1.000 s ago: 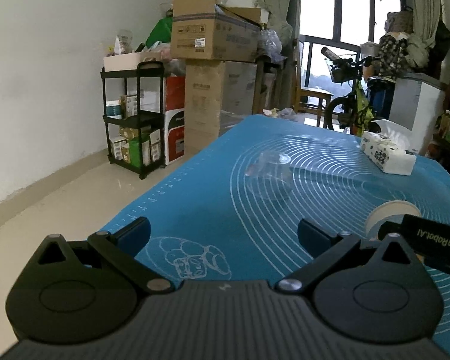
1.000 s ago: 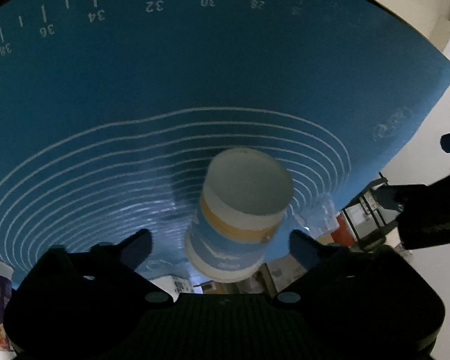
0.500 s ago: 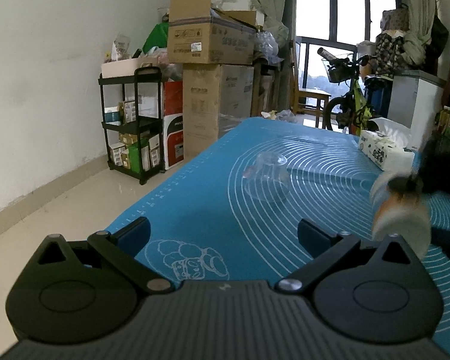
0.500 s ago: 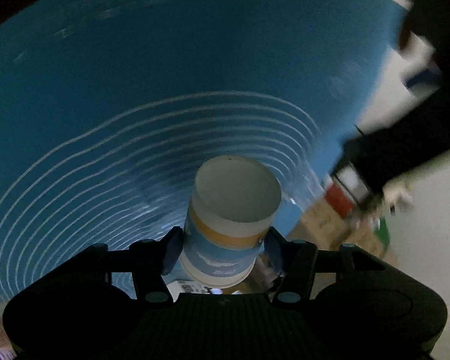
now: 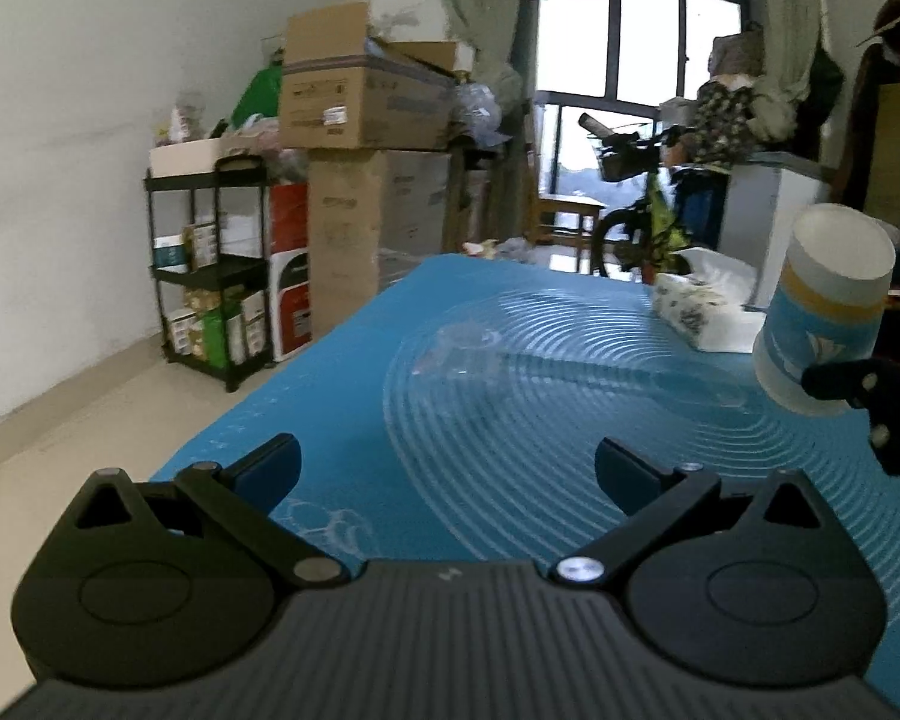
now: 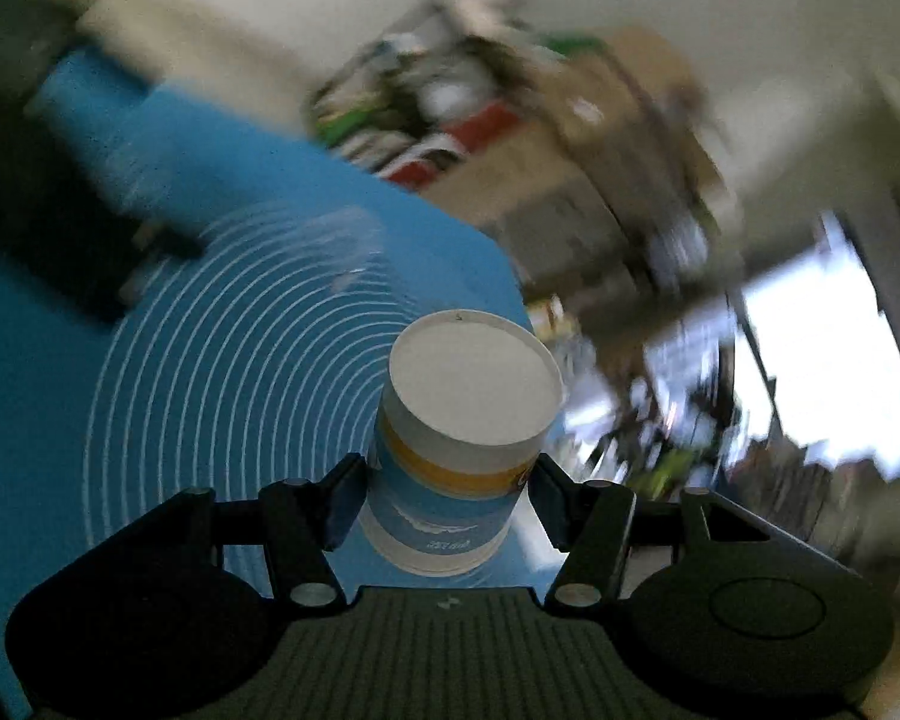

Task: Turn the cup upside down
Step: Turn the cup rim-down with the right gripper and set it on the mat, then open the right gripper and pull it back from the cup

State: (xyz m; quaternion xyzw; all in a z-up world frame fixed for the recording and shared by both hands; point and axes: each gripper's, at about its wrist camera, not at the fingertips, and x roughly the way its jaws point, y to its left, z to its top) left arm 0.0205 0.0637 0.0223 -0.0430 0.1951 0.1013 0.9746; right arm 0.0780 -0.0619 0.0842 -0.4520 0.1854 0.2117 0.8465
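Paper cup (image 6: 459, 450) clamped in my right gripper (image 6: 444, 498), base forward, axis along the fingers; left gripper (image 5: 447, 468) spread wide, glass (image 5: 462, 348) and tissue box (image 5: 702, 309) beyond.

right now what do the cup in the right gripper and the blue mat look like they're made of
Cup: probably paper, matte white with printed blue and orange bands, opaque flat base, no gloss. Blue mat: likely silicone, smooth with a soft sheen, printed white rings, lying flat. The right gripper is shut on the cup.
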